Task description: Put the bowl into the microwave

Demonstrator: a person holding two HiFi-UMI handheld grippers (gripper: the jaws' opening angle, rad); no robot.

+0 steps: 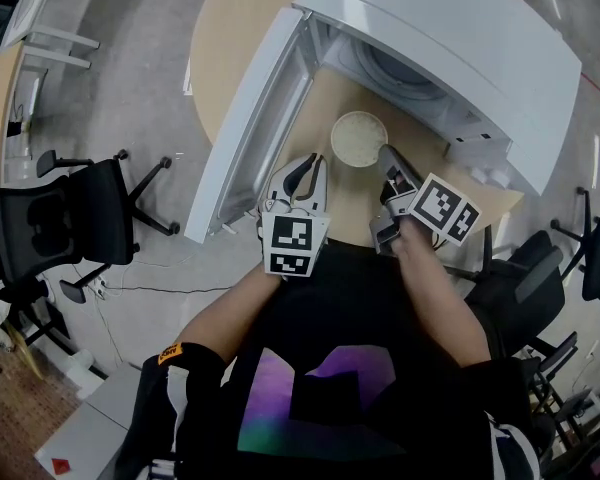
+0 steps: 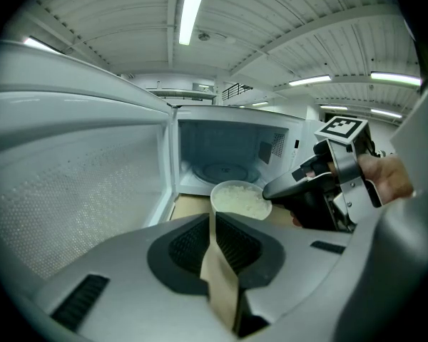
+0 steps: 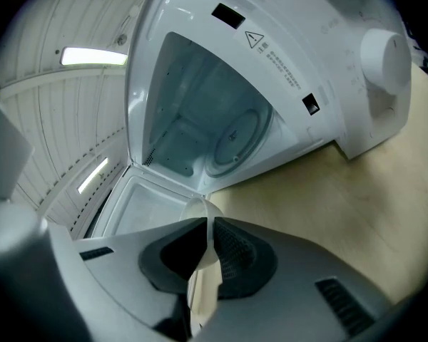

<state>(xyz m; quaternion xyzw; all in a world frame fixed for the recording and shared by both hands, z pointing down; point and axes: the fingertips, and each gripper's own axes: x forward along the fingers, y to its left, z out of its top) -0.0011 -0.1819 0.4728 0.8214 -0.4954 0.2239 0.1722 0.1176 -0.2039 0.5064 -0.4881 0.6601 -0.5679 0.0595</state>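
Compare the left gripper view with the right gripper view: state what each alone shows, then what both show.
Only the left gripper view shows the rice inside the bowl, plus the right gripper from outside, with its marker cube and the hand holding it. Only the right gripper view shows the control knob on the microwave, and the bowl's rim pinched between that gripper's jaws. Both show the microwave's empty cavity, its turntable, its open door and the wooden table.
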